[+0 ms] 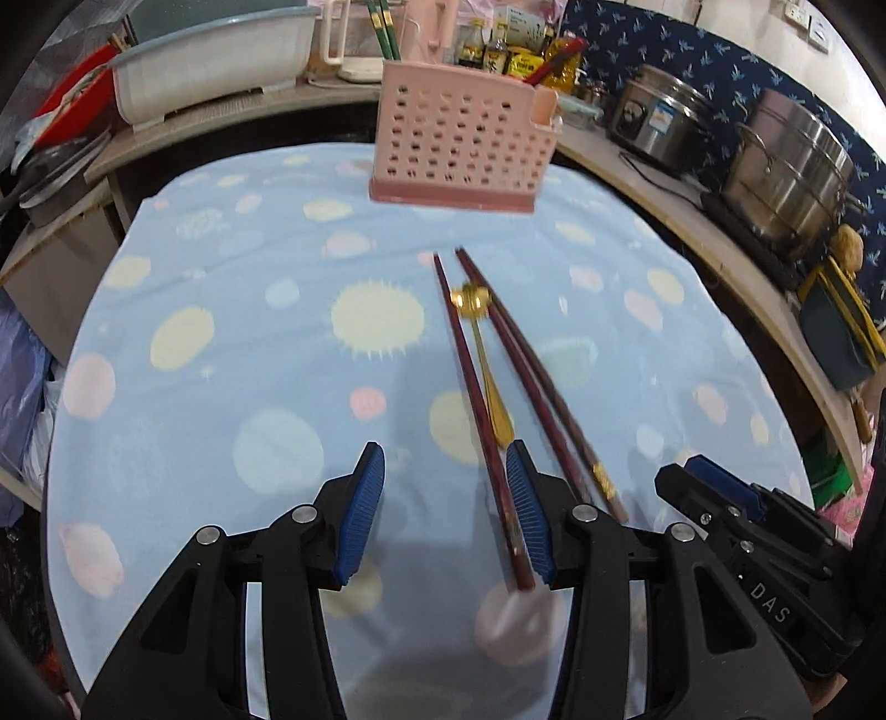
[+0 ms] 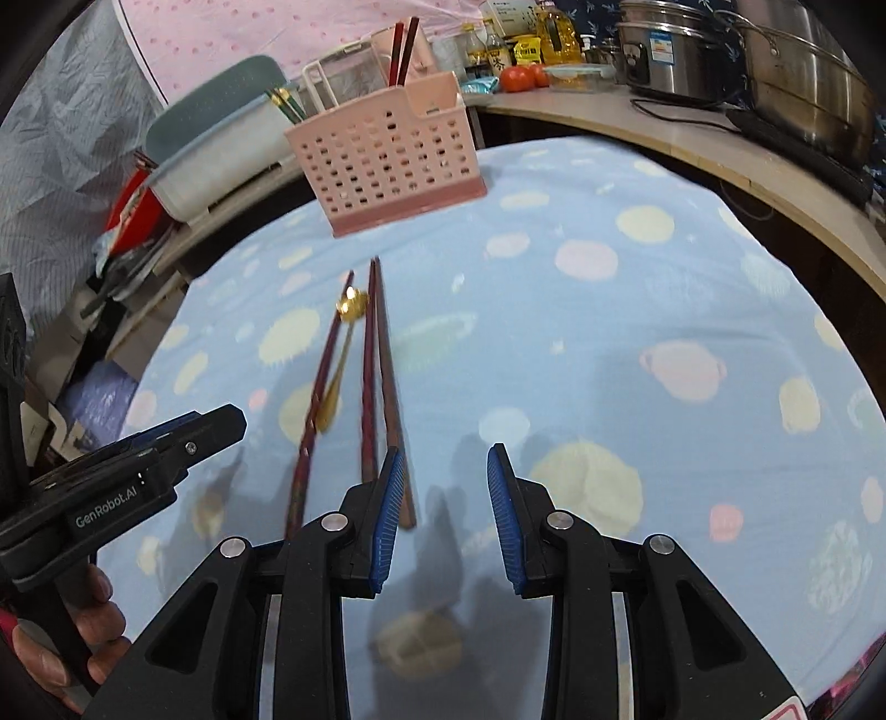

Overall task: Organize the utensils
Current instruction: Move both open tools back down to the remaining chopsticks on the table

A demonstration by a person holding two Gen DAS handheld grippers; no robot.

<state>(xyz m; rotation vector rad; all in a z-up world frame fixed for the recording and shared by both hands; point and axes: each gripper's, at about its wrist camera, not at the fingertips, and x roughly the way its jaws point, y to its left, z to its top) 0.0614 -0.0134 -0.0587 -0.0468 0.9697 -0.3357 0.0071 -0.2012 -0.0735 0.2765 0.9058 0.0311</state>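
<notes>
Three dark red chopsticks lie lengthwise on the blue spotted cloth (image 1: pixel 221 310): a single chopstick (image 1: pixel 470 387) (image 2: pixel 318 399) and a pair (image 1: pixel 531 376) (image 2: pixel 376 376). A gold spoon (image 1: pixel 482 343) (image 2: pixel 346 327) lies between them. Behind them stands a pink perforated utensil basket (image 1: pixel 459 144) (image 2: pixel 382 160), with two red chopsticks (image 2: pixel 401 50) upright in its small compartment. My left gripper (image 1: pixel 446 459) hovers open over the near end of the single chopstick, holding nothing. My right gripper (image 2: pixel 446 459) is open and empty, its left finger (image 2: pixel 387 498) over the pair's near ends.
A white tub (image 1: pixel 216 66) (image 2: pixel 221 155) sits at the back left. Steel pots (image 1: pixel 786 171) (image 2: pixel 803 72), bottles (image 1: pixel 498 50) and tomatoes (image 2: pixel 520 77) line the curved counter at back right. A hand (image 2: pixel 83 637) grips the left tool.
</notes>
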